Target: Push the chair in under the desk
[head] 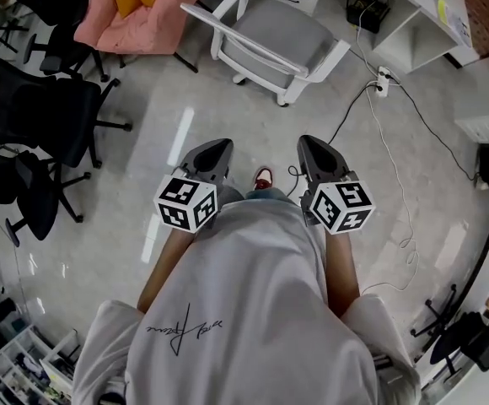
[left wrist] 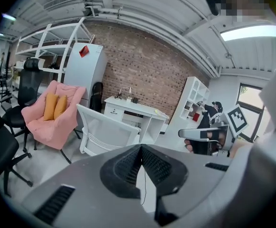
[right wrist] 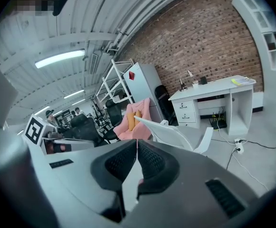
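Left gripper [head: 215,148] & right gripper [head: 310,146] hang well short of chair [head: 270,36], both w/ jaws pressed together, nothing btwn; desk [head: 413,7] lies beyond chair, apart from it; best: set both tips on backrest [head: 228,24], push evenly so it rolls straight under.

Nothing legible: the cursive print [head: 180,328] on the white shirt [head: 261,285] cannot be read.
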The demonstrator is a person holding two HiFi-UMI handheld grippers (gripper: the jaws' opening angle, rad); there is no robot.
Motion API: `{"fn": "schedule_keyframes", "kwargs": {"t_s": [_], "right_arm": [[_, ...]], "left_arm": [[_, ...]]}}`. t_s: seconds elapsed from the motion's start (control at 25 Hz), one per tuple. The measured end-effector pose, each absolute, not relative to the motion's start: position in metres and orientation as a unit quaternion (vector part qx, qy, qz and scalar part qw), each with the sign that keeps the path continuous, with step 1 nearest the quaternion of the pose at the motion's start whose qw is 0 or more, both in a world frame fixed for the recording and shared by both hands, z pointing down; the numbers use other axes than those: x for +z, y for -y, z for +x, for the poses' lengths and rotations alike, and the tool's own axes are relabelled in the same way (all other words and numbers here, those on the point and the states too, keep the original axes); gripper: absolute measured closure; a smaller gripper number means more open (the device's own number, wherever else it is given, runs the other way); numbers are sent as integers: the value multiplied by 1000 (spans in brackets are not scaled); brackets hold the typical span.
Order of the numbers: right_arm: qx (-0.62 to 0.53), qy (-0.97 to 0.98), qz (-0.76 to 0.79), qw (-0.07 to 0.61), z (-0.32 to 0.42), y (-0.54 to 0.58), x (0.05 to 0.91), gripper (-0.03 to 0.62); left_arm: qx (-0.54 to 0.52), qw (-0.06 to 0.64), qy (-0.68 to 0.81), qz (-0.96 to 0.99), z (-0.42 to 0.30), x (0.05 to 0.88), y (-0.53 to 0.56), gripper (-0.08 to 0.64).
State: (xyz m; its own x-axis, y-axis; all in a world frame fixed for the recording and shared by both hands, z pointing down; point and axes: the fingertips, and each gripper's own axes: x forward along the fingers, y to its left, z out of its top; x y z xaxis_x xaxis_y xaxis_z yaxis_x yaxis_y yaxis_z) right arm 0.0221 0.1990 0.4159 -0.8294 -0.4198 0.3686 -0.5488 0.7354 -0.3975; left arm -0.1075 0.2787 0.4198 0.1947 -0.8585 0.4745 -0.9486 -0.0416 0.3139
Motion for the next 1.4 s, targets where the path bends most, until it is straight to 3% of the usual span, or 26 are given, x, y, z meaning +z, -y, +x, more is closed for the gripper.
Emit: {"fn": "schedule_keyframes", "kwargs": {"t_s": [0.84, 1.4], "right_arm": [[224, 931, 234, 166, -36, -163, 421, 565], [195, 934, 229, 195, -113, -111, 418, 565]], "left_arm": [[102, 277, 607, 738, -147, 431, -195, 555], [108, 253, 599, 752, -226, 418, -124, 555]]}}
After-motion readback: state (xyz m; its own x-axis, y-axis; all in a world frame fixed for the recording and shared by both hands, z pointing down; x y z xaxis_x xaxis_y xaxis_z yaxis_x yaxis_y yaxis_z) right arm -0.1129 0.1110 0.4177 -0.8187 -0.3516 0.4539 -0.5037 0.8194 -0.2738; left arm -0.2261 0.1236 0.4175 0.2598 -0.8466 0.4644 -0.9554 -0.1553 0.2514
